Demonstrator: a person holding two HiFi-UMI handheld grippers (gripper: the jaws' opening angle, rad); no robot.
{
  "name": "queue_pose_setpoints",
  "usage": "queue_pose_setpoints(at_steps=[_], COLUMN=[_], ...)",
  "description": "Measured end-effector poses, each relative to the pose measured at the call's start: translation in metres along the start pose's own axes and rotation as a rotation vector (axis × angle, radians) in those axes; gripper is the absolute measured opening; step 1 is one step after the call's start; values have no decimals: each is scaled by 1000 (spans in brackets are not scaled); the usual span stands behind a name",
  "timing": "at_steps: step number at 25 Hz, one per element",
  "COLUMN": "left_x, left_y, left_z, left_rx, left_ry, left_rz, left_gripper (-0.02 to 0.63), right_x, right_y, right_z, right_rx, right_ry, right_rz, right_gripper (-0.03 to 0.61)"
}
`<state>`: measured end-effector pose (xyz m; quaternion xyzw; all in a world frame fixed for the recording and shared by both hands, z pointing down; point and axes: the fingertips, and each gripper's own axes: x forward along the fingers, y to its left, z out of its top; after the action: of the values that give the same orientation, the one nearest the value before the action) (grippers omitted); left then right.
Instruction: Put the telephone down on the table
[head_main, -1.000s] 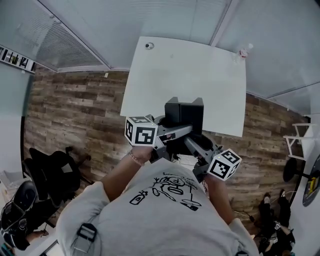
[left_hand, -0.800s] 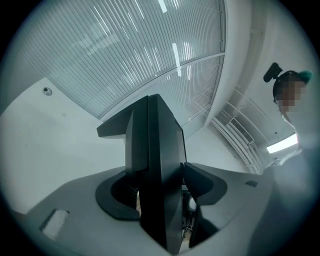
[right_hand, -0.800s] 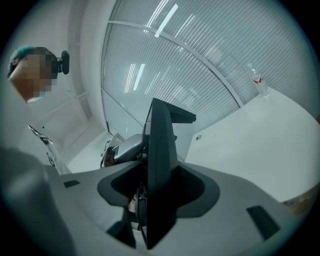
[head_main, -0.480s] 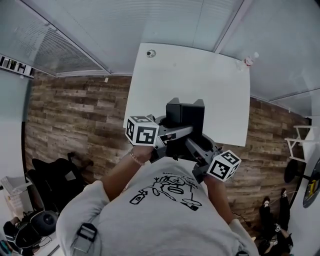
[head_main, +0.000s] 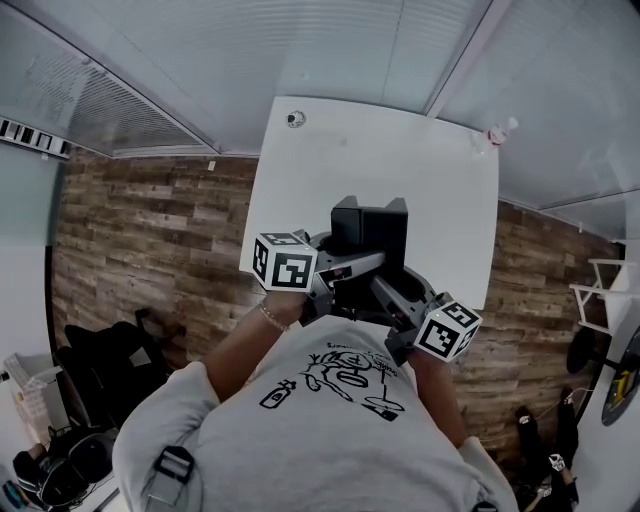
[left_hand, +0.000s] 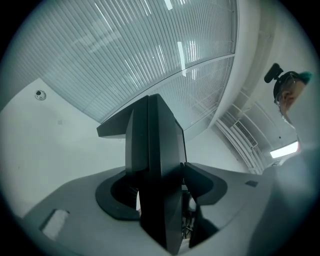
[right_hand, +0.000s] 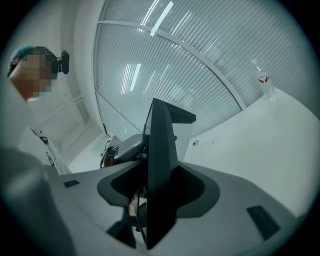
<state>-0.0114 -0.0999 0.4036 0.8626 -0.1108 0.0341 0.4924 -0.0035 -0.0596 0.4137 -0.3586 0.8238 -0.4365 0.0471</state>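
The telephone (head_main: 369, 228) is a black, boxy set held upright in the air over the near edge of the white table (head_main: 380, 150). My left gripper (head_main: 368, 260) comes in from the left and my right gripper (head_main: 380, 284) from the lower right; both are shut on the telephone's lower part. In the left gripper view the telephone (left_hand: 156, 160) stands as a dark slab clamped between the jaws of that gripper (left_hand: 161, 202). The right gripper view shows the same telephone (right_hand: 161, 165) edge-on, pinched by the right gripper (right_hand: 156, 202). Its underside is hidden.
A small round object (head_main: 295, 119) lies at the table's far left corner and a water bottle (head_main: 497, 133) stands at the far right corner. Slatted blinds rise behind the table. Wooden floor flanks it, with a black chair (head_main: 115, 340) and bags at lower left.
Both grippers and the telephone have moved forward together toward the table, so more tabletop lies beneath them. Neither grip has changed.
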Motion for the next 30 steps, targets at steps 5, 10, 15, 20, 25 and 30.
queue_pose_setpoints(at_steps=[5, 10, 15, 20, 25, 30], left_x=[60, 116, 113, 123, 142, 188], left_y=[9, 15, 8, 8, 16, 34], left_z=[32, 65, 70, 77, 77, 82], left_rx=[-12, -5, 16, 9, -8, -47], left_ry=[3, 4, -6, -28, -29, -28], left_rz=[-4, -8, -13, 0, 28, 59], left_gripper=[276, 276, 276, 276, 276, 278], right_x=[-15, -27, -28, -31, -37, -50], right_y=[-45, -87, -79, -87, -106, -150], right_z=[50, 99, 103, 114, 120, 138], right_rx=[3, -3, -21, -32, -8, 23], right_ry=[9, 3, -2, 16, 35, 69], right_rz=[-9, -10, -5, 12, 32, 47], right_gripper=[195, 195, 196, 195, 195, 195])
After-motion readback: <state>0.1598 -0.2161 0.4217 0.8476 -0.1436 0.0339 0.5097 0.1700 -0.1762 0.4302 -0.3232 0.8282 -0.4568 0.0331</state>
